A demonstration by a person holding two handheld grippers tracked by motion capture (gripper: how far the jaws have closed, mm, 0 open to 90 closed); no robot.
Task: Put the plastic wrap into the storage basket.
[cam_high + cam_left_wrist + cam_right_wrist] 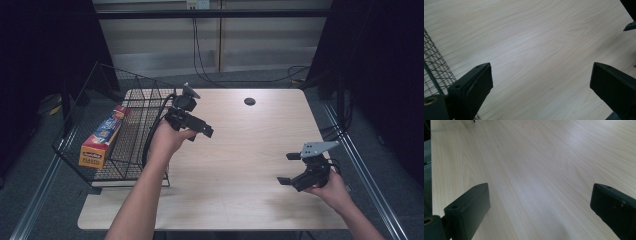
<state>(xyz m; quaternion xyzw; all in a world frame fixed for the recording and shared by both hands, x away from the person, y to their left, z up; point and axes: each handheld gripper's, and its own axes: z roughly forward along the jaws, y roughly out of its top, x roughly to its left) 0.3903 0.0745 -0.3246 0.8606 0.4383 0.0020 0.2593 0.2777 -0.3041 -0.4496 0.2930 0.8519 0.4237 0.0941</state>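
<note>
On the pale wooden table (235, 165) a person holds a gripper in each hand, and both are raised above bare wood with nothing between their jaws. At the table's left side, the left gripper (200, 129) sits in the left hand (167, 140), just beside the black wire basket (135, 100) that stands along the table's left edge; its jaws are spread wide apart, and the left gripper view looks down on plain wood grain with the basket's mesh at the lower left. Inside the basket an orange and blue box (103, 136) lies against the far left wall, tilted on its long side. Toward the near right corner, the right gripper (290, 169) is held in the right hand (332, 189), well apart from the left one, with its grey three-cornered plate on top. Its jaws also stand wide apart, over empty tabletop in the right gripper view. A small dark round hole (249, 101) marks the table's far side.
</note>
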